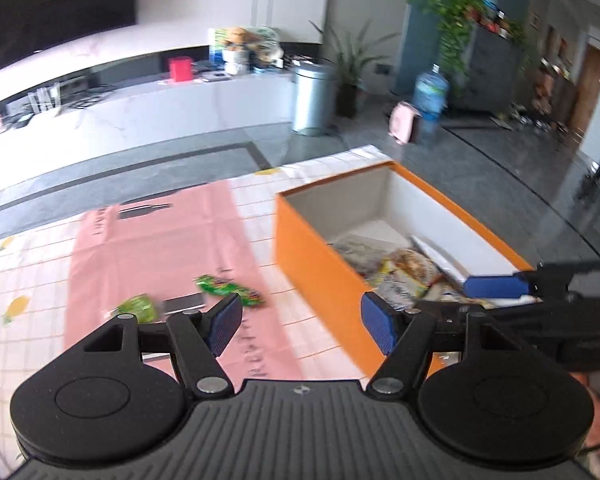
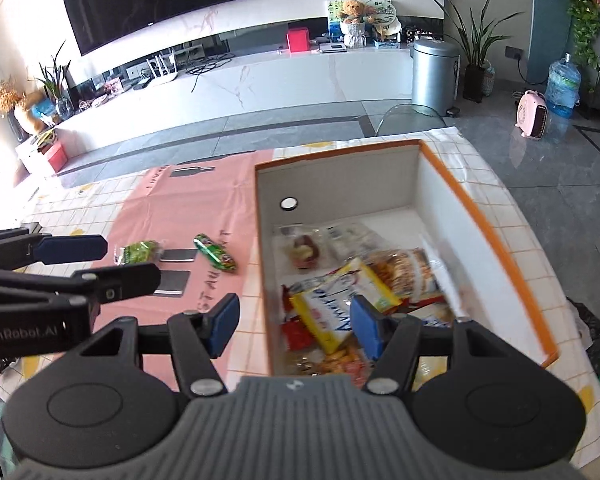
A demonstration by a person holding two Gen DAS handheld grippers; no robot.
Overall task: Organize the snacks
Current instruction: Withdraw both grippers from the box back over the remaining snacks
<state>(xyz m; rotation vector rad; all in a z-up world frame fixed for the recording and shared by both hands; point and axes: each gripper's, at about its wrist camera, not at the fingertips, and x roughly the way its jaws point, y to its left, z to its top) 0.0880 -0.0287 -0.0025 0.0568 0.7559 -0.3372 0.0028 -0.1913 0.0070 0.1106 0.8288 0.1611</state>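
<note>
Both tools are up over the counter point(image 2: 512, 216), w/ nothing gripped. Left tool point(image 1: 300, 322): jaws well apart, empty, hanging over the pink mat point(image 1: 160, 248) just left of the orange box point(image 1: 316, 276). No earlier view, so can't say more on its jaws. Right tool point(image 2: 294, 328): jaws part open, nothing between the pads, sitting above the box's near left corner; seen from the left cam its blue pad pokes in over the box at right.

Snacks: two green packs still out on the mat. One point(image 2: 216, 253) lies slanted near the box's left wall, the other point(image 2: 140, 252) just left of it, w/ two small grey cards beside them. Rest of the snacks are in the box: a yellow bag point(image 2: 332, 312), orange-brown bags and a clear pack w/ red bits point(image 2: 304, 254), piled loose on the white floor. Box's far end is bare.
</note>
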